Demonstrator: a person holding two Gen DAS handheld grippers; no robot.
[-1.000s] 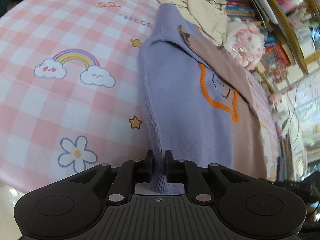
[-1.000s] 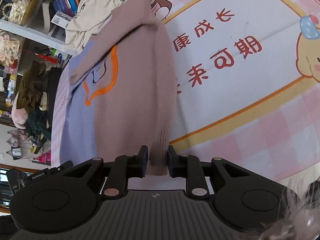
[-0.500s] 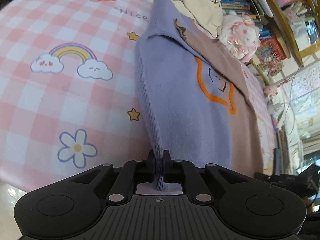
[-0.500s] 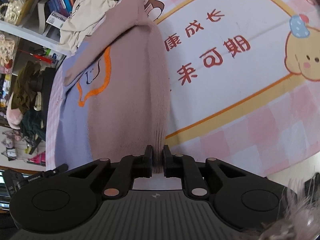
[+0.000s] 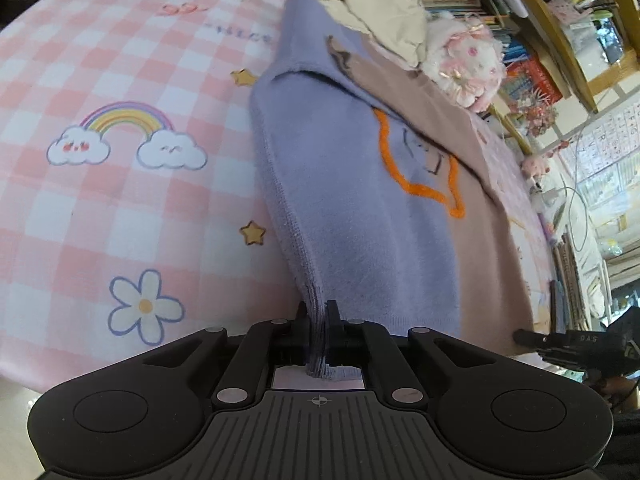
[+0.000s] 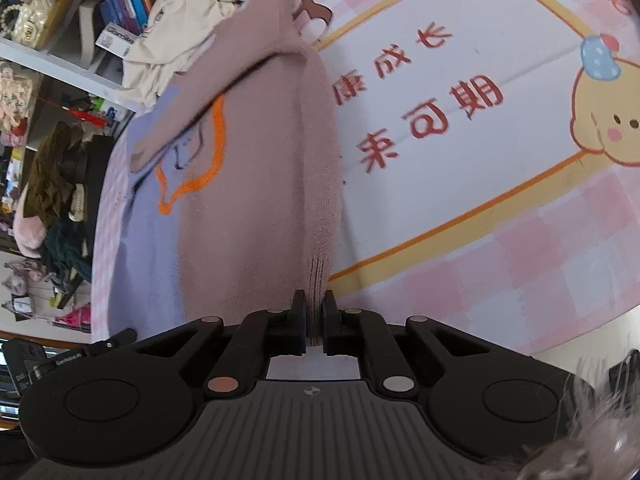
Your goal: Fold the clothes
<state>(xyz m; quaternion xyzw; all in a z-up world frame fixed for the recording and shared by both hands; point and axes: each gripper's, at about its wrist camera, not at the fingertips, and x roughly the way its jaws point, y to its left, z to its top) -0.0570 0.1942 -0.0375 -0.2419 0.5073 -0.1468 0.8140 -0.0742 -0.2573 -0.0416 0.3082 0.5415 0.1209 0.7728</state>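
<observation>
My left claw (image 5: pixel 318 322) is pinched tight on the ribbed lavender hem corner of the sweater (image 5: pixel 360 216); my right claw (image 6: pixel 314 320) is clamped just as tight on the ribbed tan hem corner. The sweater is a fuzzy, soft knit, half lavender and half tan, with an orange stitched outline (image 5: pixel 420 176) across the chest. It lies flat on the pink checked cloth (image 5: pixel 100 208) covering the tabletop, its far end running under a crumpled cream garment (image 5: pixel 372 4). The shelves (image 5: pixel 520 20) behind blur into clutter.
</observation>
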